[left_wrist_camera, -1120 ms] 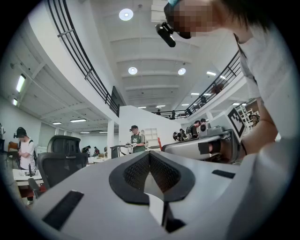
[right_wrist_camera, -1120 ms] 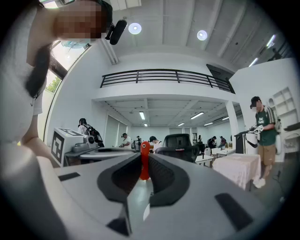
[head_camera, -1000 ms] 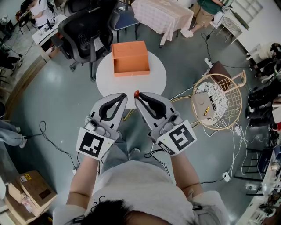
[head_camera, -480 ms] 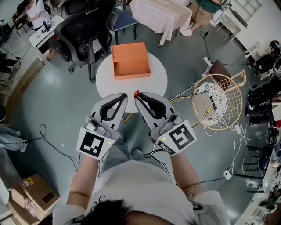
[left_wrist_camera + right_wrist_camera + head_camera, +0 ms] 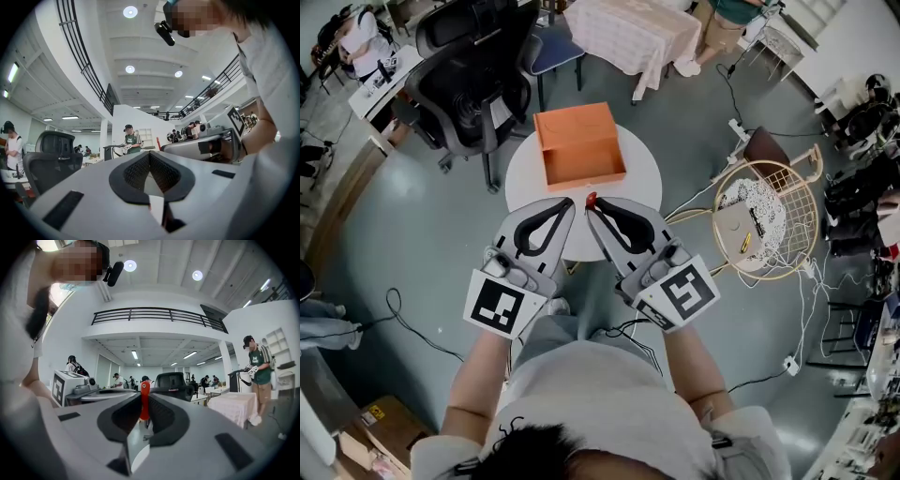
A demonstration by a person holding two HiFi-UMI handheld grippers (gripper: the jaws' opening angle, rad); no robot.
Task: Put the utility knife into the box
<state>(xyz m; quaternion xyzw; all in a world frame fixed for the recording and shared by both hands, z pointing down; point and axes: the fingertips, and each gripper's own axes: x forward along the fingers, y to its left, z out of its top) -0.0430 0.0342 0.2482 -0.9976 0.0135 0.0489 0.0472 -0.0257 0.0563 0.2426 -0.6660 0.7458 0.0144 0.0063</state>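
Two claws: our right claw (image 5: 593, 210) pinches the utility knife (image 5: 145, 404) short of the box (image 5: 584, 153) on the desk (image 5: 641, 187). Left claw (image 5: 566, 204) is pressed together, empty. Carry step, we judge; next, reach over the box and release.

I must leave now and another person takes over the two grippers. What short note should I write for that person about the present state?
Right gripper: shut on the utility knife, whose red end sticks out past the tips.
Left gripper: shut, nothing in it.
Box: orange, open, looks empty, on the far part of the round white table.
Done: the knife is in the grip.
Left: carry it forward over the box, lower it in, open the jaws.
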